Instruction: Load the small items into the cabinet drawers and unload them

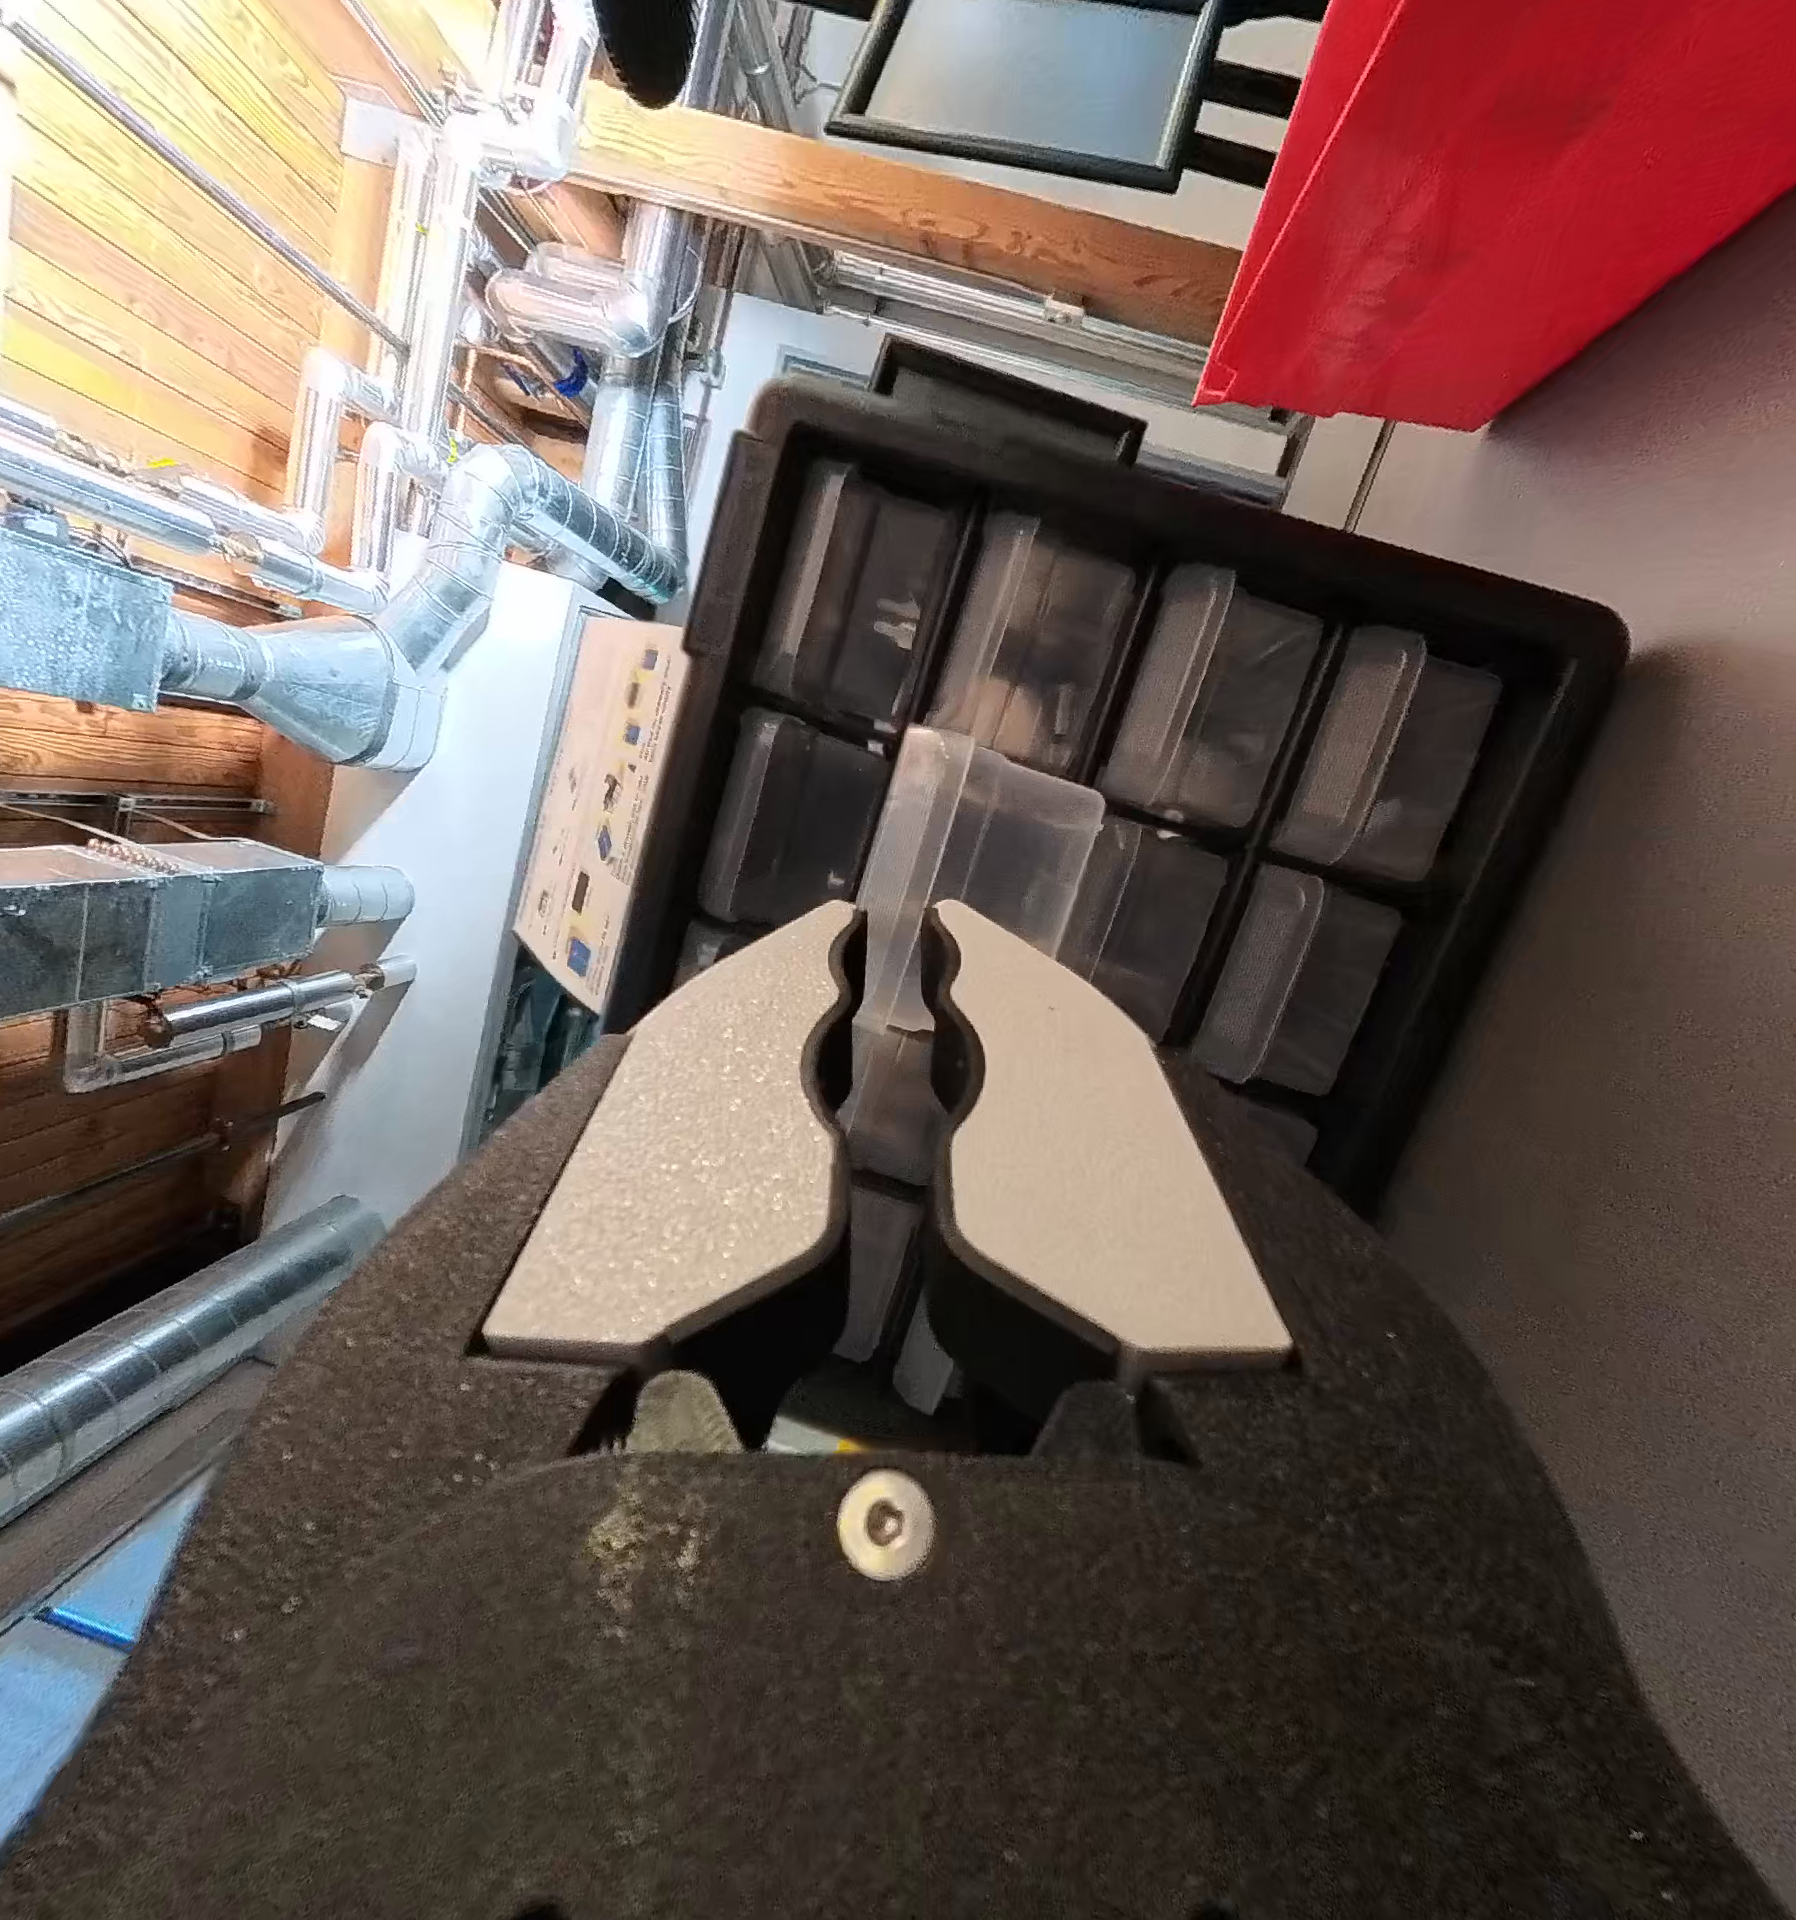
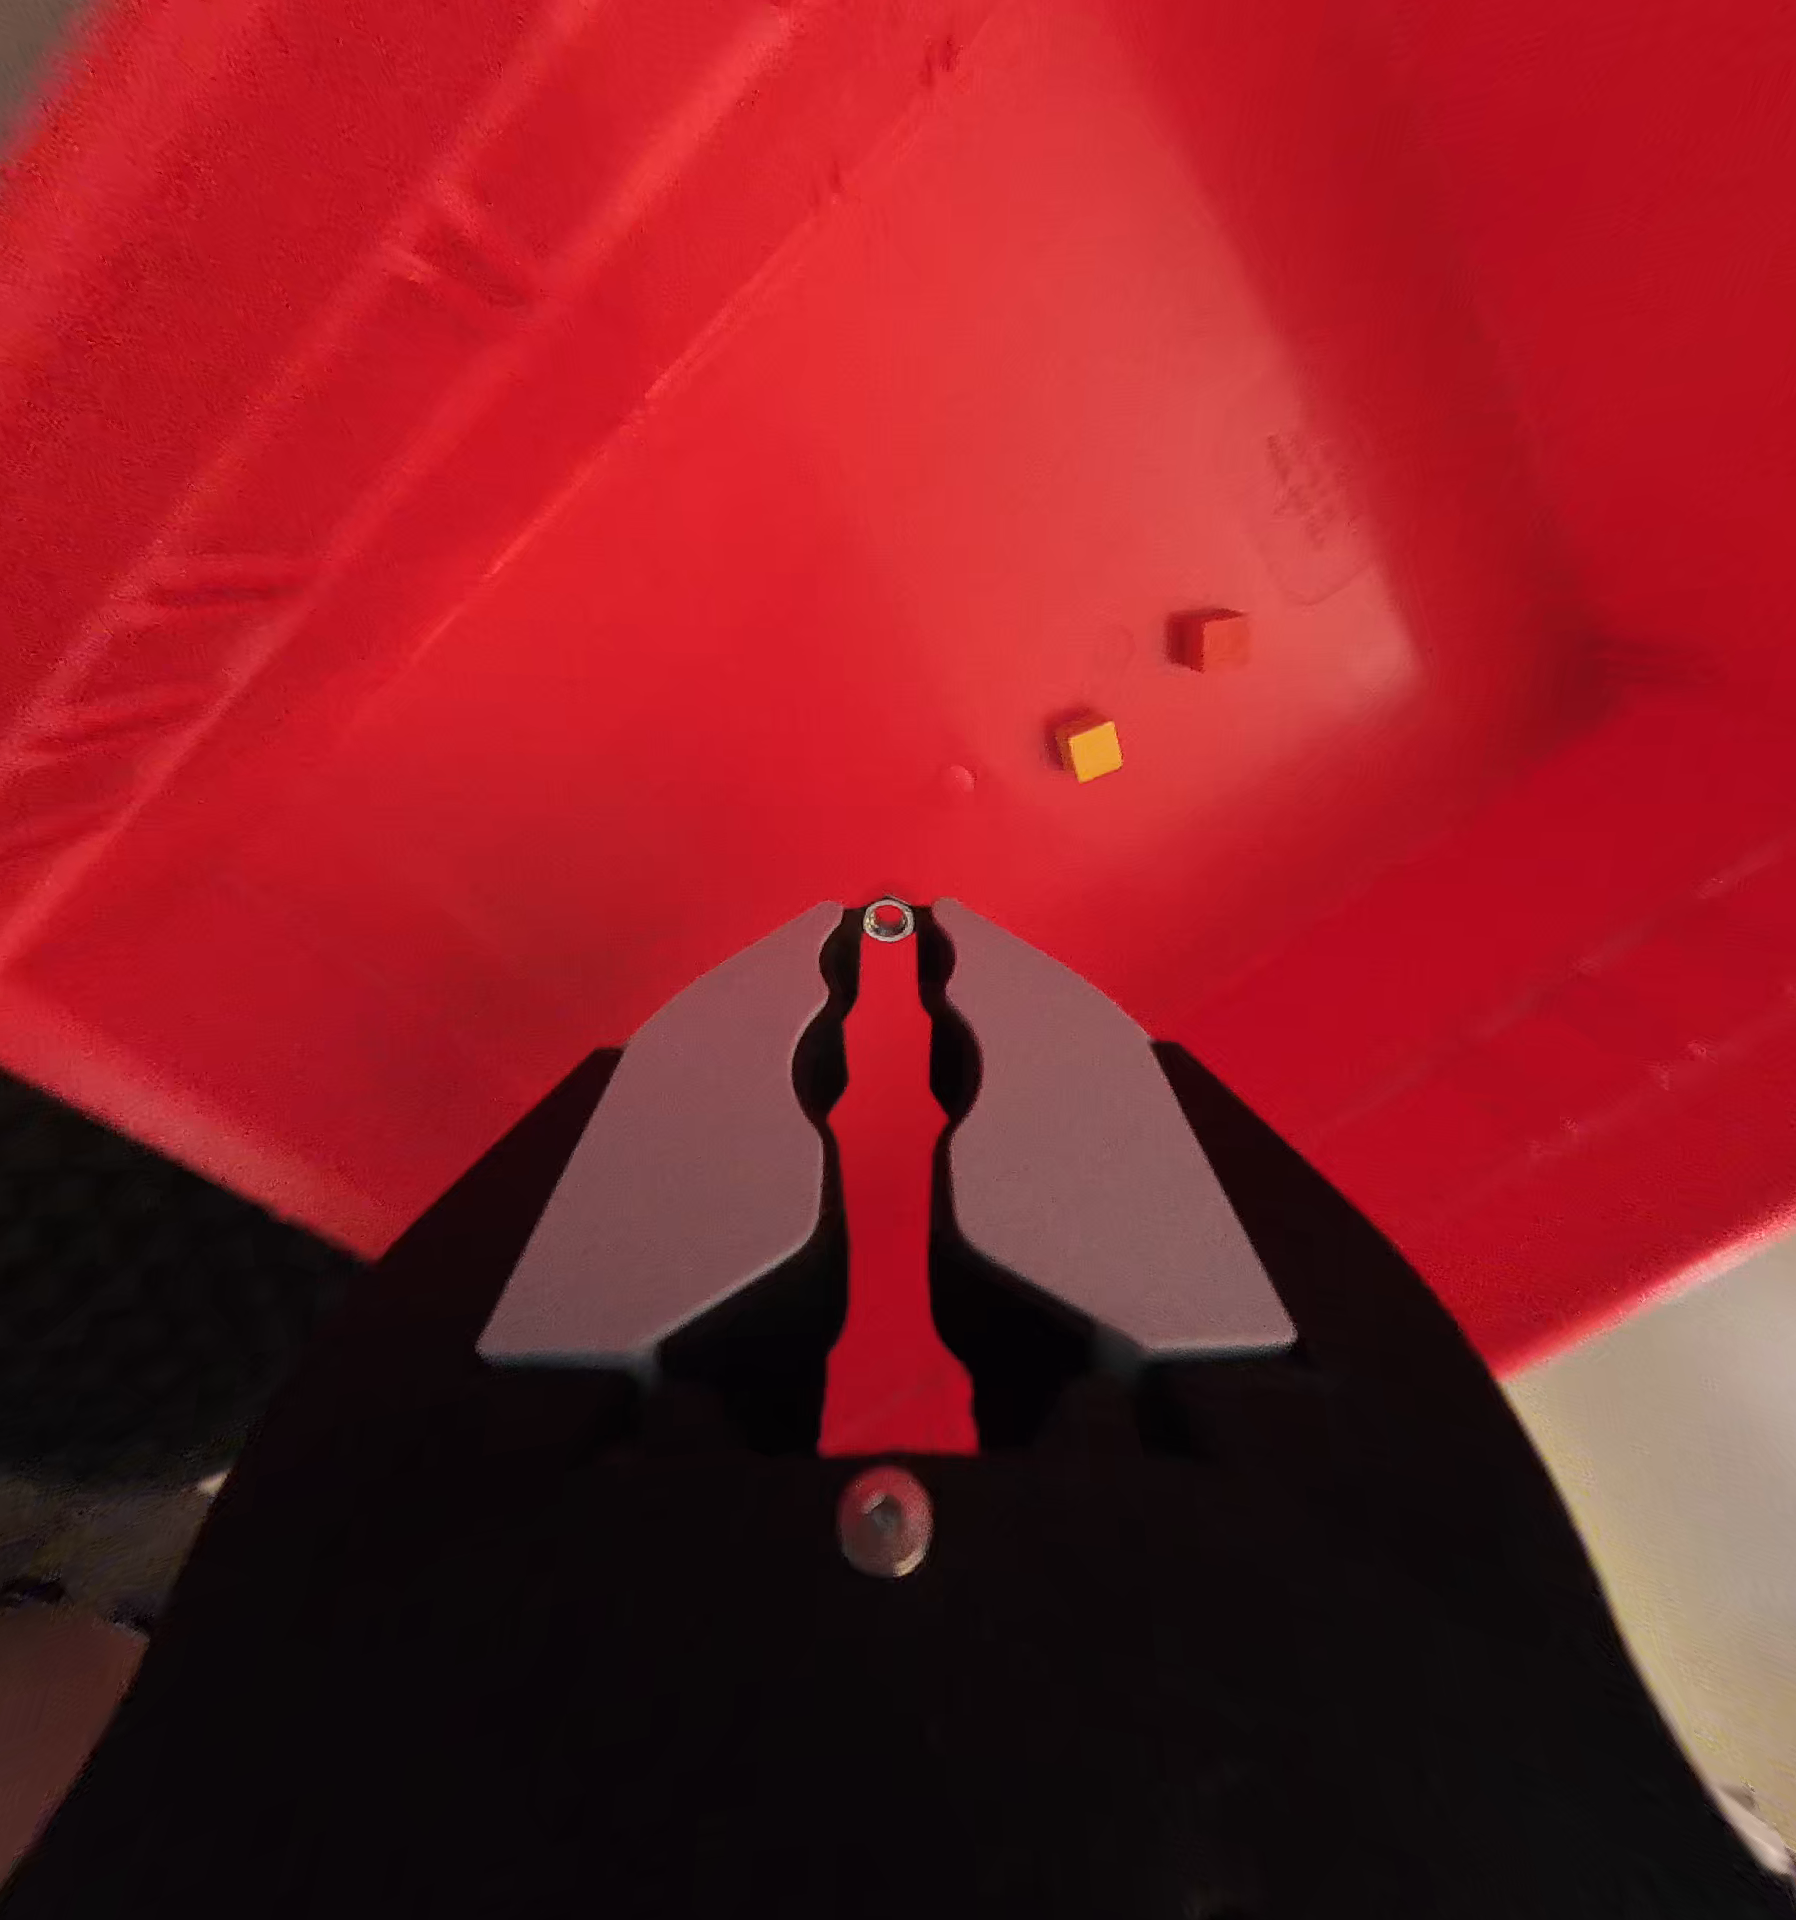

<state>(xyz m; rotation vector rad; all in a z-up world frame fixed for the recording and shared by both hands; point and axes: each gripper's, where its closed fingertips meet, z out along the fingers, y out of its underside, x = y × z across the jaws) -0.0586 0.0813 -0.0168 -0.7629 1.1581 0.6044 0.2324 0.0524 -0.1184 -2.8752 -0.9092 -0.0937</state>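
The left gripper (image 1: pixel 896 914) is gripping the clear front tab of a see-through drawer (image 1: pixel 987 831), its fingers clenched on the tab; the drawer is standing partly out of the black cabinet (image 1: pixel 1559 665) at centre frame. The right gripper (image 2: pixel 888 906) is pinching a small metal nut (image 2: pixel 888 920) at its fingertips inside the red bin (image 2: pixel 665 468), with an orange cube (image 2: pixel 1089 748) and a red cube (image 2: pixel 1208 638) lying on the bin floor at centre right. Judgement: loading is in hand; the next move is calling for carrying the nut across to the opened drawer and releasing it inside.
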